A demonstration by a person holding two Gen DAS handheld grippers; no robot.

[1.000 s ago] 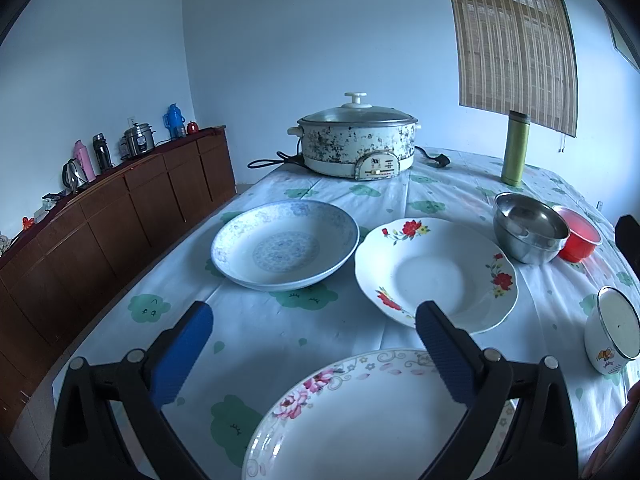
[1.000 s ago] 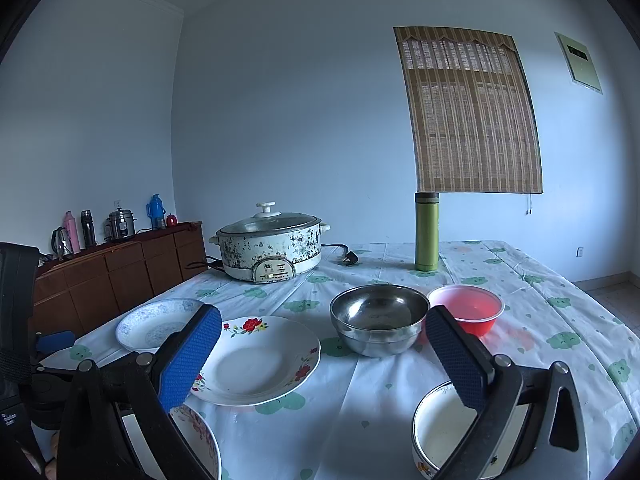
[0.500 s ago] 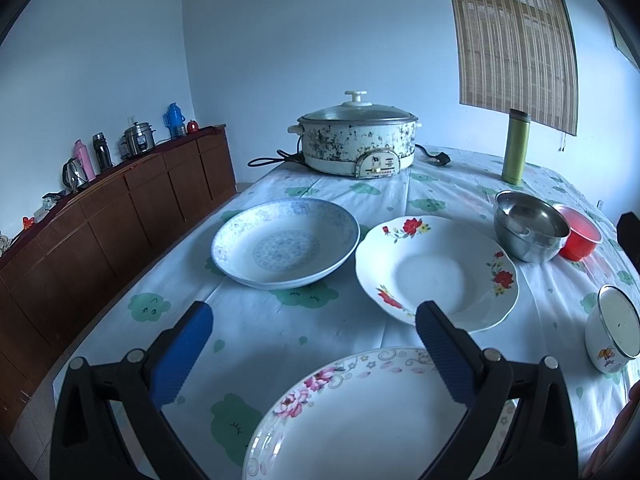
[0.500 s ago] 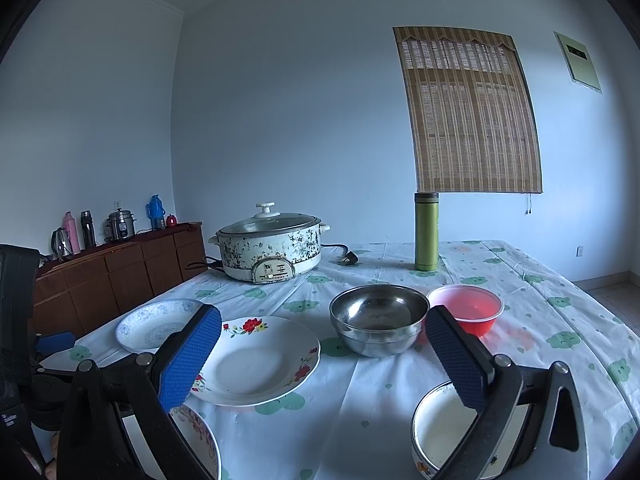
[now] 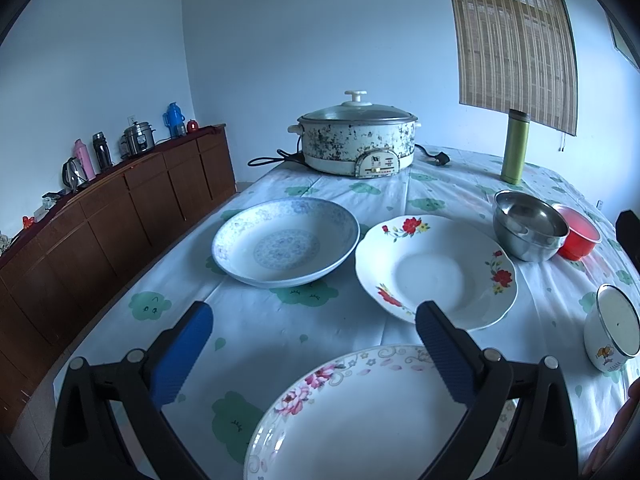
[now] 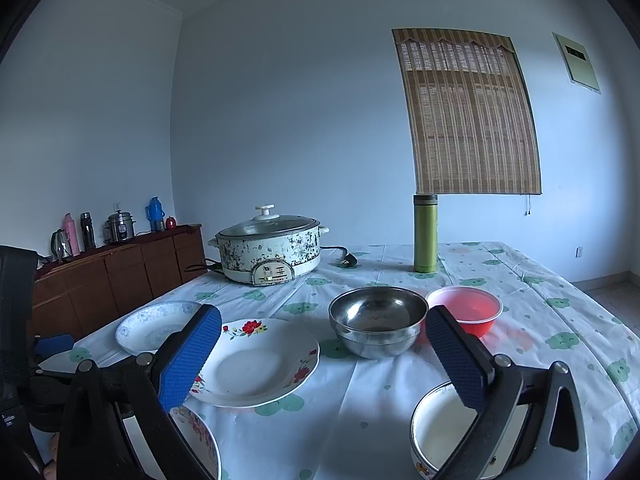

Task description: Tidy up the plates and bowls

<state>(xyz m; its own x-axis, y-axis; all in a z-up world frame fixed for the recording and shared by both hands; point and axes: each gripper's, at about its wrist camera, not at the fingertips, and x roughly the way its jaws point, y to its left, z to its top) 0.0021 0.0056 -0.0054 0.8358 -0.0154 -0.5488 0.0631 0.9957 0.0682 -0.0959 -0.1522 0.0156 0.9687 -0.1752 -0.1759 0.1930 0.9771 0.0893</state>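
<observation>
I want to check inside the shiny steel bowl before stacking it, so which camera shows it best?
The right wrist view: the shiny steel bowl sits near centre, whole and unblocked, its inside visible. In the left wrist view the same bowl lies toward the right edge, smaller and distorted, partly covering the red plastic bowl.

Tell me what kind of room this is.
Most likely a home dining room: a table under a printed cloth set with plates and bowls, an electric cooking pot plugged in on it, and a wooden sideboard carrying flasks and a kettle.
</observation>
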